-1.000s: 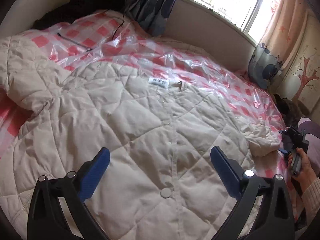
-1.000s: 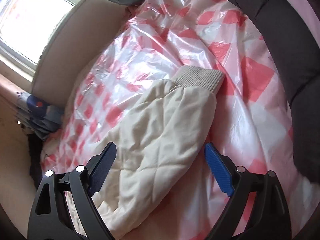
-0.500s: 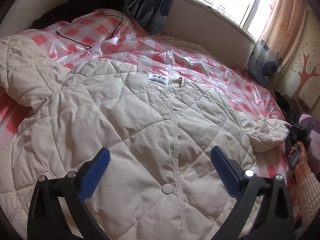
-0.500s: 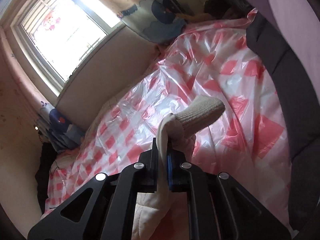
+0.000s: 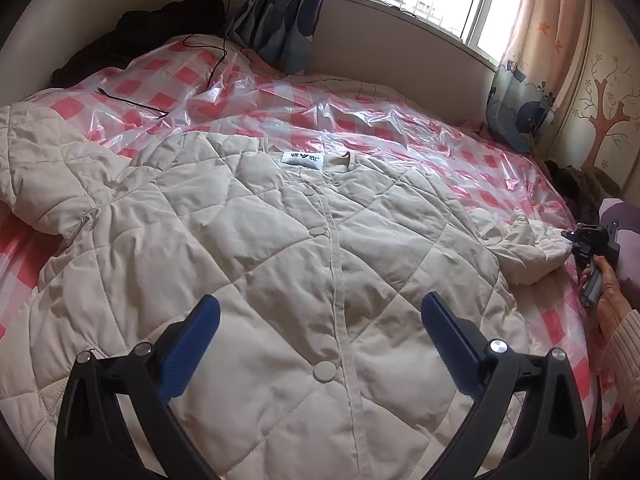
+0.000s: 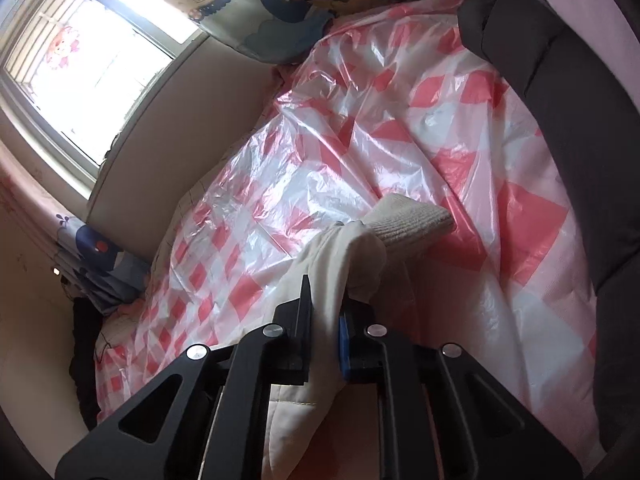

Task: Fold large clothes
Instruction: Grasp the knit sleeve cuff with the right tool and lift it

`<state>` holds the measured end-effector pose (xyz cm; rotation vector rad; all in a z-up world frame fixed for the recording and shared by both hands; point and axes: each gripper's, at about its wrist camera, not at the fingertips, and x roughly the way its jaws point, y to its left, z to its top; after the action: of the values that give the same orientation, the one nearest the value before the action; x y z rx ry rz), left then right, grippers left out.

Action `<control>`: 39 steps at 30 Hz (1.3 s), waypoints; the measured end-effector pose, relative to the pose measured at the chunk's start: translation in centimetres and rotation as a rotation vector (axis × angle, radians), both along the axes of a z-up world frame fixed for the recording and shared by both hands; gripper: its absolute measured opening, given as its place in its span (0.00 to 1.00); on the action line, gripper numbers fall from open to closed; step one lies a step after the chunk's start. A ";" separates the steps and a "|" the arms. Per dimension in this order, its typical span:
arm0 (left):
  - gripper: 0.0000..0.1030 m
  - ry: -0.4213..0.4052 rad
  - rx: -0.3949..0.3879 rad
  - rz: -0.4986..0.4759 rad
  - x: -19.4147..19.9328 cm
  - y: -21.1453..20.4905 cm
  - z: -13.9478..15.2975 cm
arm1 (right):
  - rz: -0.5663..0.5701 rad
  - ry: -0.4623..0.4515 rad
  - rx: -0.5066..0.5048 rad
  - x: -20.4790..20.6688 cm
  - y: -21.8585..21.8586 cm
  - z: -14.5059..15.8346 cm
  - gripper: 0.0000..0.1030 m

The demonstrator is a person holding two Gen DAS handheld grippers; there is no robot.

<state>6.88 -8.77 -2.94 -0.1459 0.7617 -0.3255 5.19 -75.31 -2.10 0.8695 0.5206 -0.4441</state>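
Your right gripper (image 6: 325, 312) pinches only the cream quilted jacket's (image 5: 304, 280) sleeve (image 6: 340, 256) near the bed's right edge, left gripper (image 5: 320, 320) spread idle: puffy fabric may slip out when you swing it.

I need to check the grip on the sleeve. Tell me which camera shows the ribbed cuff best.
The right wrist view: the ribbed cuff sits just past the right gripper, which is shut on the sleeve. In the left wrist view the sleeve end is small and bunched, and the cuff's ribbing cannot be made out.

We see the bed (image 5: 540, 368) under a checked plastic sheet (image 5: 360, 120); on it lie a jacket (image 5: 248, 264), a cable (image 5: 132, 101) and dark clothes (image 5: 132, 36).
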 end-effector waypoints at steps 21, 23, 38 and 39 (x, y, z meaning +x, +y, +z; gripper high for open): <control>0.93 -0.012 0.004 0.010 -0.3 0.0 0.5 | -0.092 0.041 0.035 -1.4 0.3 1.2 0.59; 0.93 -0.008 0.005 0.011 -0.2 0.0 0.5 | -0.097 0.062 0.027 -1.1 0.4 0.6 0.59; 0.93 0.005 -0.008 0.010 -0.9 -0.3 0.6 | -0.060 -0.102 -0.114 -0.3 3.6 7.2 0.08; 0.93 0.001 -0.016 0.016 -1.0 -0.1 0.8 | -0.040 -0.123 -0.144 0.3 4.7 8.7 0.08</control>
<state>5.91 -8.87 -2.14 -0.1671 0.7588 -0.3166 5.54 -70.65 6.63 0.7640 0.3541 -0.4558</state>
